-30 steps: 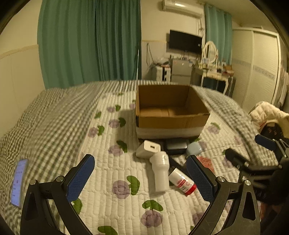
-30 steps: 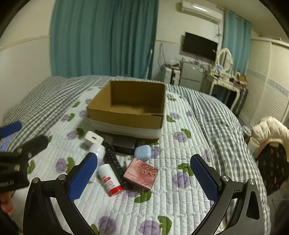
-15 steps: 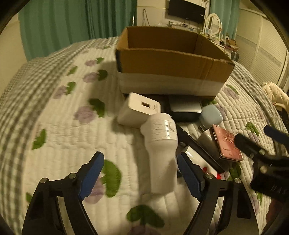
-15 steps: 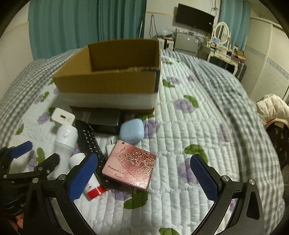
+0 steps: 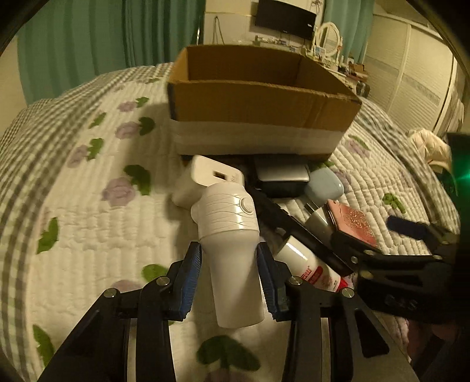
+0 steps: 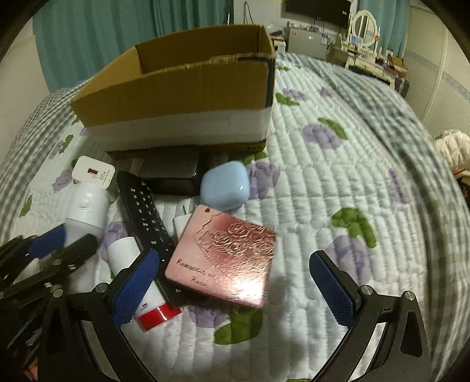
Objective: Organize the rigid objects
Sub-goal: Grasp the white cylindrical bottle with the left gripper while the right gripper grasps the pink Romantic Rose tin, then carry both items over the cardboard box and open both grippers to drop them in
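Observation:
A white handheld device [image 5: 226, 217] lies on the quilt in front of an open cardboard box [image 5: 258, 100]. My left gripper [image 5: 228, 258] straddles its lower body; the jaws are closing and the blue pads touch both of its sides. In the right wrist view my right gripper [image 6: 233, 256] hangs open just above a pink embossed case [image 6: 226, 258], touching nothing. A black remote [image 6: 144, 211], a red-and-white tube [image 6: 141, 282], a pale blue case [image 6: 224, 185], a white charger [image 6: 92, 173] and a dark grey box [image 6: 170, 170] lie close together beside it.
The bed's floral quilt [image 6: 337, 182] stretches bare to the right of the pile. A teal curtain [image 5: 88, 44] hangs behind the bed. A wardrobe [image 5: 417, 64] and a dressing table with a mirror [image 6: 364, 26] stand at the back right.
Both grippers dropped toward the pile and tilted down. The left jaws went from wide open to closed around the white device. The right gripper came in over the pink case, still open.

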{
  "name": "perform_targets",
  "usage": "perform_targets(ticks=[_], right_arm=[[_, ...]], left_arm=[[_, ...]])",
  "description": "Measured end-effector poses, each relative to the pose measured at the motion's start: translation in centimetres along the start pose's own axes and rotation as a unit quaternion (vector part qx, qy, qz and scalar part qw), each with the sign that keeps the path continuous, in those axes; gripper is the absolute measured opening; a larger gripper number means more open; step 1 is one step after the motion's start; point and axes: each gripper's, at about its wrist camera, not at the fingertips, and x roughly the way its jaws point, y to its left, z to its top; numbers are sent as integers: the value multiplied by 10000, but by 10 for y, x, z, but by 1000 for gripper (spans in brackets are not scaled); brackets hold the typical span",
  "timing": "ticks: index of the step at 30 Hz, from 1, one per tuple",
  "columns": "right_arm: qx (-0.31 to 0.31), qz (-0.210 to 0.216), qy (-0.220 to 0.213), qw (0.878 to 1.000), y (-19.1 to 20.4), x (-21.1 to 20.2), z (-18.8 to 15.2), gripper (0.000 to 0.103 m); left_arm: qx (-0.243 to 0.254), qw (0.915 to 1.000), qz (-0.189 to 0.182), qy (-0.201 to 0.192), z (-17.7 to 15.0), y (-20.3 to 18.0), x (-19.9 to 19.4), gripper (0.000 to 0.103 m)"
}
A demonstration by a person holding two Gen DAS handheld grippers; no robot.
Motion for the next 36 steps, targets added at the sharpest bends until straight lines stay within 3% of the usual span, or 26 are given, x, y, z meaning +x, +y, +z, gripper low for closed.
perform_targets(ticks=[4, 6, 8, 19, 25, 36], right_arm=[[139, 181, 77, 9997, 1, 12, 4, 97], [231, 227, 163, 9993, 0, 19, 5, 90], [277, 255, 191, 9991, 0, 21, 5, 76], [-86, -2, -91, 9999, 9, -4, -2, 73], [-182, -16, -281, 9994, 11, -30, -1, 72], [-518, -35, -1099, 9926, 22, -103, 66, 72]], left_arm=[[16, 9998, 174, 76, 3, 13, -2, 39], [-56, 9998, 151, 86, 4, 17, -2, 39], [-89, 9998, 121, 97, 3, 20, -1, 39], [-179, 9997, 86, 114, 5, 15, -7, 39], [-160, 9998, 35, -67, 20, 9, -33, 39], [138, 9980, -73, -613, 94, -7, -89, 39]])
